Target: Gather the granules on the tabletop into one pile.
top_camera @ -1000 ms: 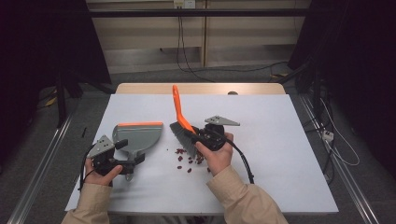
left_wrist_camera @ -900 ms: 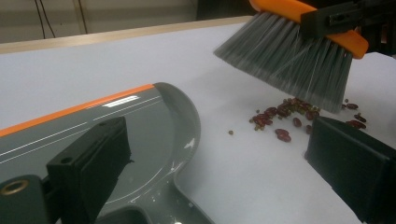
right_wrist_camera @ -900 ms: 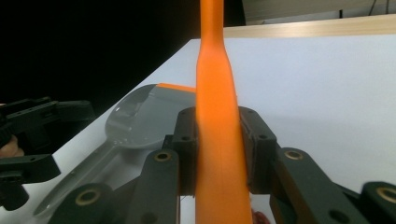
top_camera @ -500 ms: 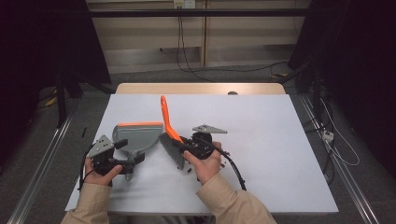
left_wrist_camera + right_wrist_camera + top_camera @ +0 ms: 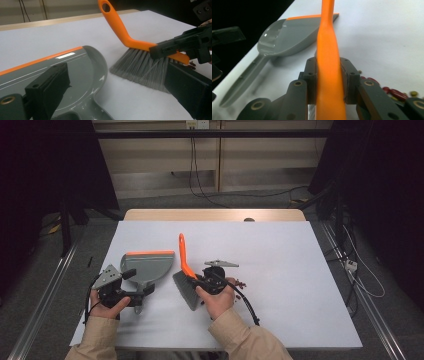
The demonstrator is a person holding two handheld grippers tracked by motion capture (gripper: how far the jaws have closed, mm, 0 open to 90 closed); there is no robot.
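High view: the left gripper [image 5: 142,292] clamps the grey dustpan [image 5: 148,266] handle at eight o'clock on the white table [image 5: 280,255]. The right gripper [image 5: 196,281] grips the orange brush [image 5: 185,270] at centre.

Left gripper view: brush bristles at three o'clock of the dustpan.

Right gripper view: jaws pinch the orange handle; red beans [image 5: 395,93] at four o'clock.

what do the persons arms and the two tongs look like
Both forearms wear tan long sleeves. The left tongs and right tongs are black, blocky two-jaw tools, each topped by a grey three-cornered plate. A black cable trails from the right one. Round brass-coloured fittings dot the jaw links.
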